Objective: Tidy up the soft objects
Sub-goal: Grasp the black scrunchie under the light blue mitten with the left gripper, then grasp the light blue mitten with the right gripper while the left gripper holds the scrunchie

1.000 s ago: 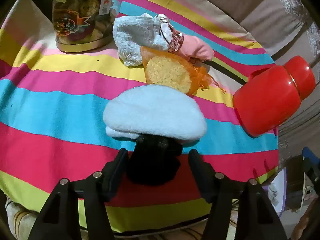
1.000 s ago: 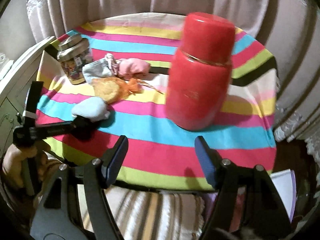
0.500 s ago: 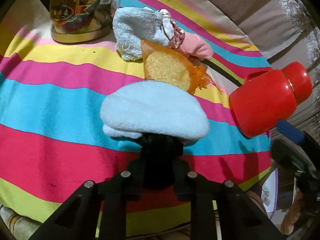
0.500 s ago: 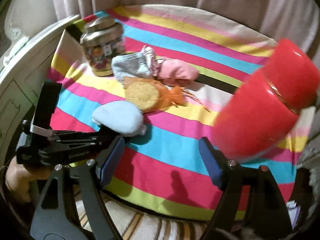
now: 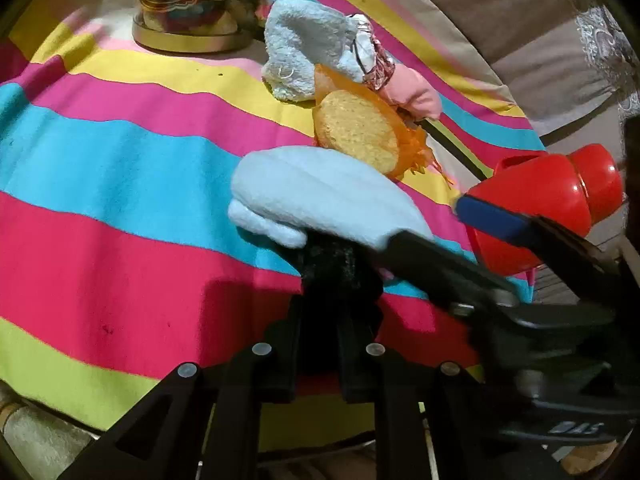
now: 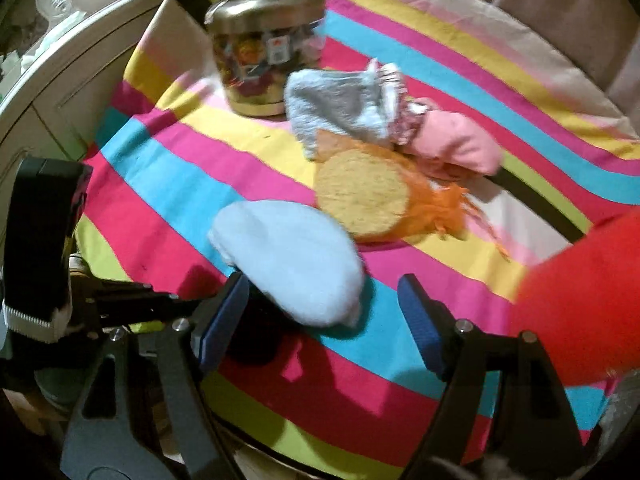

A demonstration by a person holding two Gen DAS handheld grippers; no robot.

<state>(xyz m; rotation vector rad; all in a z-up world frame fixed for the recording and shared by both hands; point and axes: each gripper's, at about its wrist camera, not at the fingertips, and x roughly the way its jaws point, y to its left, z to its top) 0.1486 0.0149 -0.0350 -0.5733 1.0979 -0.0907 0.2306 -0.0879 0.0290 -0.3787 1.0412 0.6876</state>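
Observation:
A pale blue soft pad with a black base (image 5: 320, 204) lies on the striped tablecloth (image 5: 120, 168). My left gripper (image 5: 334, 312) is shut on its black base (image 5: 340, 272). My right gripper (image 6: 324, 312) is open, its blue-padded fingers either side of the same pale blue pad (image 6: 288, 260); it also shows at the right of the left wrist view (image 5: 492, 220). Behind lie a yellow sponge in orange mesh (image 6: 364, 196), a light blue towel bundle (image 6: 336, 108) and a pink soft piece (image 6: 456, 144).
A gold-lidded jar (image 6: 260, 64) stands at the back left. A red flask (image 5: 552, 208) stands at the right, close to the right gripper. The table's front edge is just below both grippers. Curtains hang behind.
My left gripper closed on the black base of the pale blue pad. My right gripper swung left from the red flask and came down around the pad.

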